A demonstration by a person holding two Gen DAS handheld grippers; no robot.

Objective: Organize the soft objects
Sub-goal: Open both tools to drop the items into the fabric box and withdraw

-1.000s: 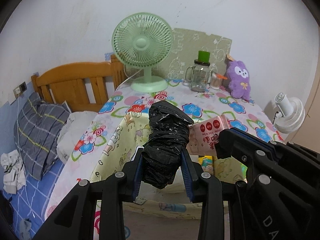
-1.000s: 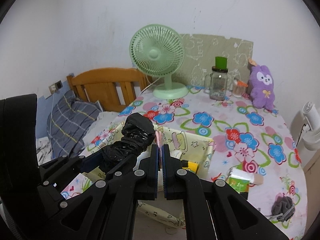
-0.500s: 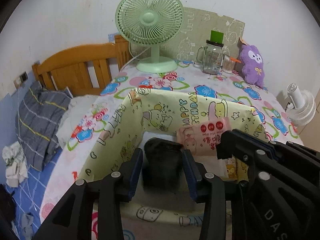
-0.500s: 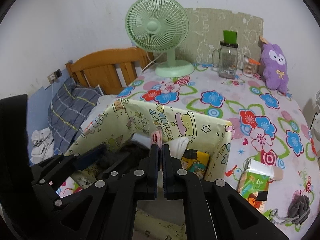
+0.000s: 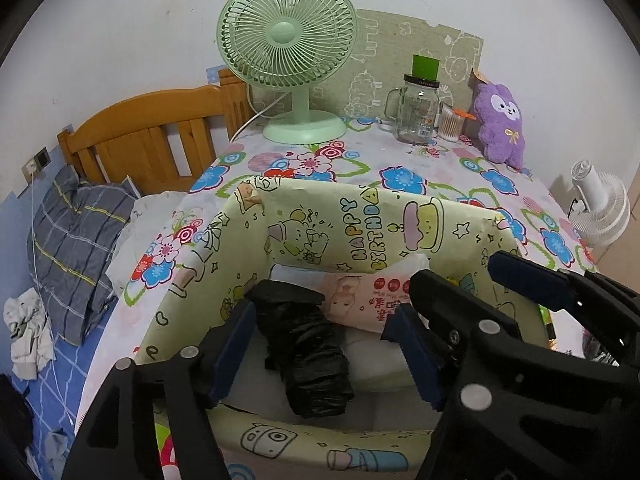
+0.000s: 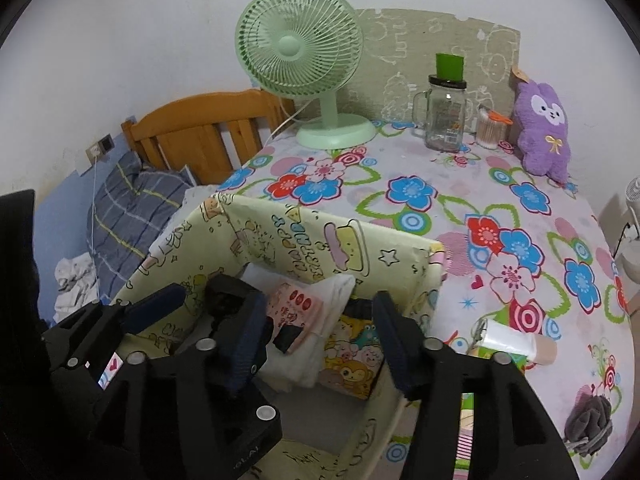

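A yellow cartoon-print box (image 5: 360, 216) stands on the flowered table, also in the right wrist view (image 6: 304, 240). A black plastic bag bundle (image 5: 308, 356) lies inside it, between the spread fingers of my left gripper (image 5: 320, 350), which is open and not touching it. A pink tissue pack (image 5: 368, 300) lies beside the bundle, also in the right wrist view (image 6: 296, 312). My right gripper (image 6: 320, 340) is open above the pack and a cartoon packet (image 6: 352, 356) in the box.
A green fan (image 5: 288, 52), glass jar (image 5: 416, 112) and purple plush (image 5: 500, 120) stand at the table's back. A green-white tube (image 6: 508, 344) and a dark scrunchie (image 6: 588, 416) lie right of the box. A bed with a wooden headboard (image 5: 140, 140) is left.
Both grippers lowered into the box. The left let go of the black bag bundle and the right let go of the pink tissue pack; both now lie in the box.
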